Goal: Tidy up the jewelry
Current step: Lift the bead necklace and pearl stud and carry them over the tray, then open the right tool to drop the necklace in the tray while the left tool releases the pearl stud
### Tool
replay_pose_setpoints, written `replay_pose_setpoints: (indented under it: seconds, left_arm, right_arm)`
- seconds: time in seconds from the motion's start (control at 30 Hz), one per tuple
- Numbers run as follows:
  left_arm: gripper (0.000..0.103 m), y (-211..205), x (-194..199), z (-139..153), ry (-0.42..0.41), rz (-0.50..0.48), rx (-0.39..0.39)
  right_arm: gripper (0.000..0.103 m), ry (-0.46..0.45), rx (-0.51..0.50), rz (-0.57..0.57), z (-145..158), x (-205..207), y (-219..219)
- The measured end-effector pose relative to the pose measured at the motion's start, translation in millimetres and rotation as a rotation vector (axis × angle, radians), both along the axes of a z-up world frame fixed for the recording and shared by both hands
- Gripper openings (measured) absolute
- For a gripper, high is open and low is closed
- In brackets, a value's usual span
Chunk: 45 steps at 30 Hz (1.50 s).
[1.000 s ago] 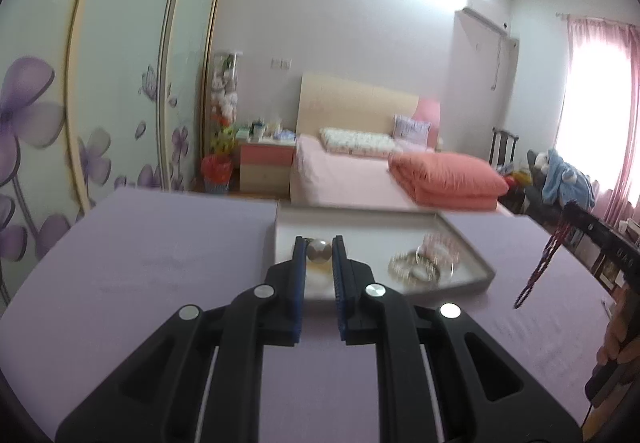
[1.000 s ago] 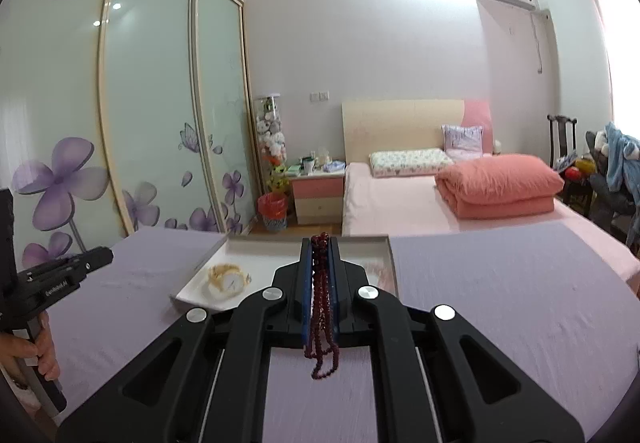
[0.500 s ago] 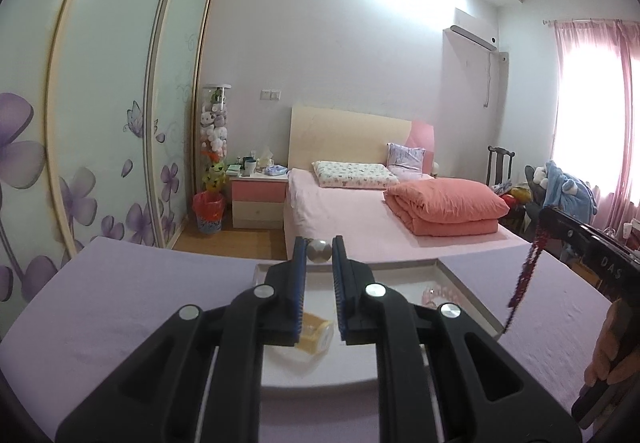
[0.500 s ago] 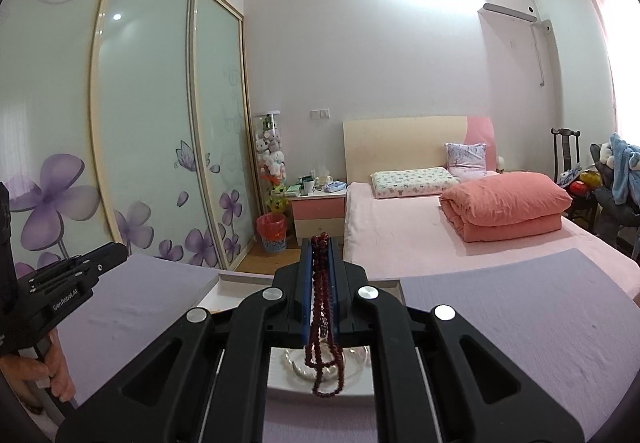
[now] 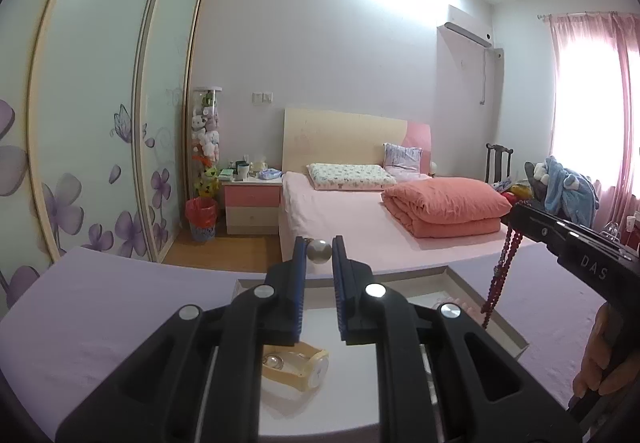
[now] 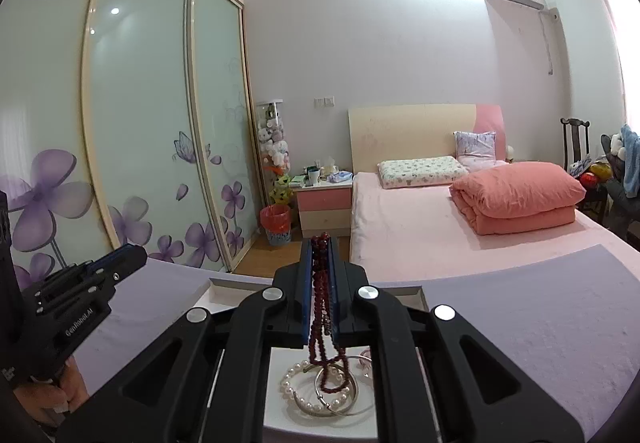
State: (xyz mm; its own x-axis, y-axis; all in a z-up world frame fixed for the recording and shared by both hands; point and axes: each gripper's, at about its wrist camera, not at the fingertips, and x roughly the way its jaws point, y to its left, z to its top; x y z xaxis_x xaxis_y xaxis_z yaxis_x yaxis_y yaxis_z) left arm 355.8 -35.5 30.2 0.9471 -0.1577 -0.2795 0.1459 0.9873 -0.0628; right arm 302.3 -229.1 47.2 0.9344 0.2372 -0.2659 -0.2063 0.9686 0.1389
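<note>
Your left gripper [image 5: 319,252] holds a small silver ball [image 5: 319,251] between its blue-padded fingertips, the fingers narrowed onto it, above the far part of the white tray [image 5: 505,330]. Your right gripper [image 6: 320,243] has its fingers pressed together on a dark red bead necklace [image 6: 320,307]; the strand hangs down between them, and its lower loop dangles over the pearl bracelet [image 6: 298,391] and silver bangle [image 6: 336,395] in the tray; whether it touches them, you cannot tell.

Worktop [image 5: 100,307]: covered in lilac cloth, tray set near the far edge. In the tray, left wrist view, a cream-coloured watch [image 5: 298,365] lies below your left gripper. Something pale pink [image 5: 452,303] sits toward the tray's right wall, too blurred to name.

Room: beyond the worktop's far edge, a bed [image 5: 340,215] with pink sheet, patterned pillow [image 5: 348,176] and folded salmon quilt [image 5: 444,209], pale wooden headboard [image 5: 344,139] behind. Left of it, a pink-and-cream nightstand [image 5: 252,209] with clutter on top, a red-lined bin [image 5: 201,217] beside it on the wood floor, and a clear column of plush toys [image 5: 206,139]. Sliding wardrobe doors [image 6: 140,123] with purple flower prints fill the left wall. Air conditioner [image 5: 466,33] high on the back wall; pink curtain [image 5: 624,123] at the bright window on the right; dark chair [image 5: 498,161] near it.
</note>
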Motion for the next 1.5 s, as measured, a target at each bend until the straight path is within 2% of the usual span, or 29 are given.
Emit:
replay_pose_setpoints:
  seconds: [0.33,0.87,0.93,0.97,1.0,1.03,1.33,1.5]
  left_arm:
    - [0.014,2,24,-37,0.080,0.012,0.010]
    - [0.014,1,33,-51,0.109,0.002,0.011]
    - [0.014,-1,33,-52,0.108,-0.001,0.012]
    - [0.015,-1,33,-52,0.106,0.001,0.014]
    - [0.016,-1,33,-52,0.105,0.001,0.017]
    - [0.017,-1,33,-52,0.106,0.002,0.016]
    - [0.031,2,35,-54,0.108,0.010,0.015]
    - [0.032,1,35,-54,0.109,0.011,0.014]
  right_arm:
    - [0.008,0.102,-0.003,0.000,-37,26,1]
    - [0.009,0.146,-0.012,0.005,-49,37,8]
    - [0.013,0.144,-0.010,0.007,-48,37,8]
    - [0.026,0.140,-0.006,0.006,-48,36,8]
    - [0.047,0.130,0.000,0.002,-47,34,7]
    - [0.054,0.121,0.002,-0.001,-47,33,7]
    - [0.056,0.113,-0.007,0.005,-50,31,8]
    - [0.056,0.113,-0.007,0.006,-50,31,8]
